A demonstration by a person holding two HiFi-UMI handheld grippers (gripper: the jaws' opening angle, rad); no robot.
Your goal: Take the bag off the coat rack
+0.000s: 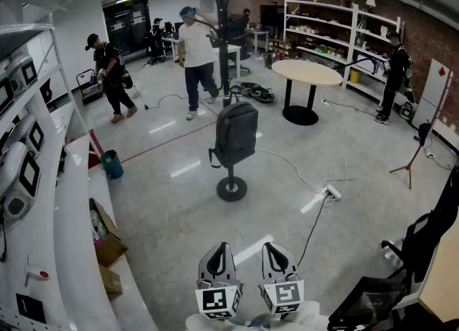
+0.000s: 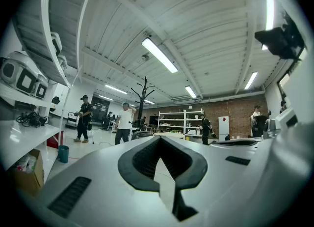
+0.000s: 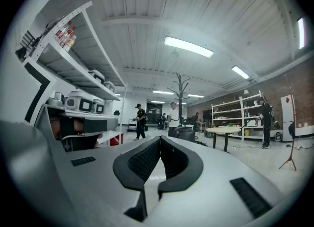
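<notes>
A black backpack (image 1: 237, 132) hangs on the dark coat rack (image 1: 223, 50), which stands on a round base (image 1: 232, 188) mid-floor. My two grippers sit low at the near edge of the head view, well short of the rack. The left gripper (image 1: 217, 259) and right gripper (image 1: 279, 256) are side by side, both shut and holding nothing. In the left gripper view the left gripper (image 2: 160, 140) points toward the rack (image 2: 144, 93), and the bag's top (image 2: 142, 133) just shows over its body. In the right gripper view the bag (image 3: 185, 133) shows beyond the right gripper (image 3: 160, 139).
White shelving (image 1: 32, 179) with appliances runs along the left, with a cardboard box (image 1: 105, 236) and teal bin (image 1: 112, 164) beside it. A cable and power strip (image 1: 332, 192) lie right of the rack. Round table (image 1: 307, 72), black chair (image 1: 423, 243), three people (image 1: 195, 57) stand farther back.
</notes>
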